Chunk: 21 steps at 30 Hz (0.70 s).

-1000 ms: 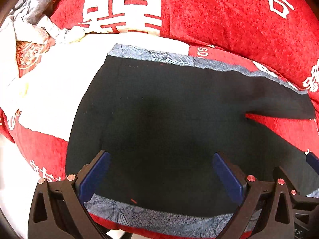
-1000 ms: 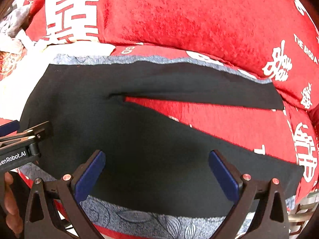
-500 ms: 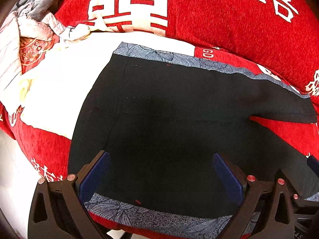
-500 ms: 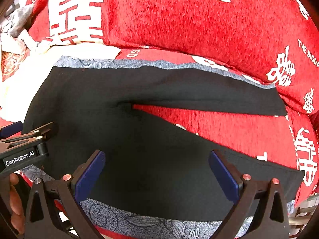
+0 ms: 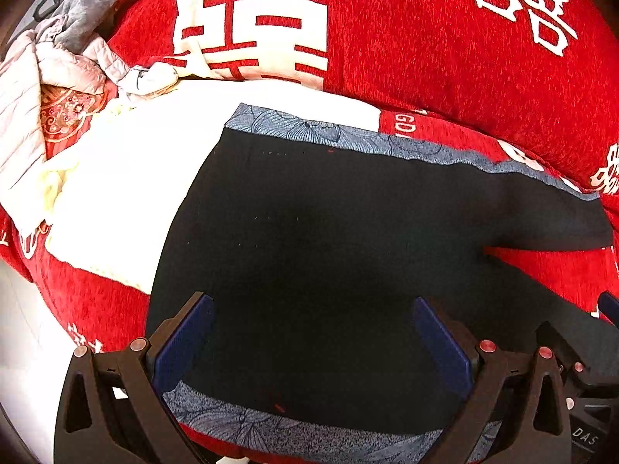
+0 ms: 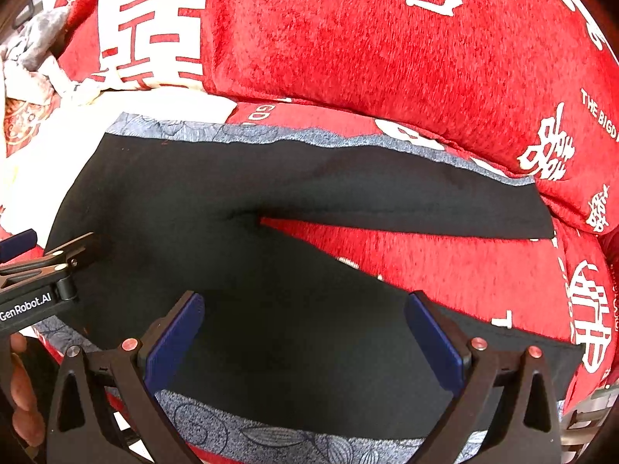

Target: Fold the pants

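- Black pants (image 6: 247, 294) lie flat on a blue-grey patterned cloth (image 6: 271, 439), legs splaying toward three o'clock
- Your right gripper (image 6: 303, 342) and left gripper (image 5: 309, 342) hover above them, jaws wide apart, holding nothing
- Red cushion (image 6: 367, 50) at twelve o'clock

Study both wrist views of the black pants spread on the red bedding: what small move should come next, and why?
Probably lower the right claw onto the near leg's outer edge to pinch it. The pants lie flat, legs splayed in a V with red bedding between them, and both claws, the left claw included, stand open, holding nothing. Folding the near leg over the far leg seems the natural first fold.
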Each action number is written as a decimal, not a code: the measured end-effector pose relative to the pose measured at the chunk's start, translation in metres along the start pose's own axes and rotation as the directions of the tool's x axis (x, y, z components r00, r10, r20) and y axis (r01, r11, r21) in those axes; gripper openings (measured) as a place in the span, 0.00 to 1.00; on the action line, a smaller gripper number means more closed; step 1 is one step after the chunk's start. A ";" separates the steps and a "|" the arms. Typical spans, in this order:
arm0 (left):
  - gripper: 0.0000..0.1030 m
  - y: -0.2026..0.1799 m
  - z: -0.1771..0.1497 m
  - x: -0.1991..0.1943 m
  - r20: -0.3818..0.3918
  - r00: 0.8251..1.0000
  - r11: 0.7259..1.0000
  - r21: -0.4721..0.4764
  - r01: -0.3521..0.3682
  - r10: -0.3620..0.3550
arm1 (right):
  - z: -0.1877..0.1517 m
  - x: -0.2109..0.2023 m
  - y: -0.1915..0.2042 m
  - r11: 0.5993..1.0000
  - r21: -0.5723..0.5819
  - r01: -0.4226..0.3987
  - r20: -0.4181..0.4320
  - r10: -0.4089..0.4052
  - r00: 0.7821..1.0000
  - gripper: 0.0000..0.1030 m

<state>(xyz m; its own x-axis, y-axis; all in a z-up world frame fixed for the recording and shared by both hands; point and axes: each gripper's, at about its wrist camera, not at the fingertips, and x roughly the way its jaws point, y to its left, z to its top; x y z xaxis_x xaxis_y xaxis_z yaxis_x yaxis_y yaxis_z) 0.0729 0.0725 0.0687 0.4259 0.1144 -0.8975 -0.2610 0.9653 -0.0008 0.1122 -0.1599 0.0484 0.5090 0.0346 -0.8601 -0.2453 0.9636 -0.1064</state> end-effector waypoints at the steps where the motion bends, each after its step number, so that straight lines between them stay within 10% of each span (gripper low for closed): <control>1: 1.00 -0.001 0.002 0.002 -0.001 1.000 1.000 0.004 0.002 -0.002 | 0.002 0.001 0.000 1.000 -0.006 -0.002 0.000 0.002 1.000 1.00; 21: 1.00 -0.029 0.084 0.074 -0.082 0.997 0.999 0.042 0.009 -0.005 | 0.110 0.104 -0.007 0.956 -0.225 -0.186 -0.095 0.169 0.981 1.00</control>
<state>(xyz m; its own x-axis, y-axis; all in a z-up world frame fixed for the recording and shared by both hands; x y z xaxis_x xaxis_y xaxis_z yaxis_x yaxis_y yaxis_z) 0.1843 0.0723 0.0395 0.3545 0.0899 -0.9307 -0.2204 0.9754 0.0103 0.2578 -0.1334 0.0147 0.3798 0.1713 -0.9090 -0.5150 0.8555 -0.0540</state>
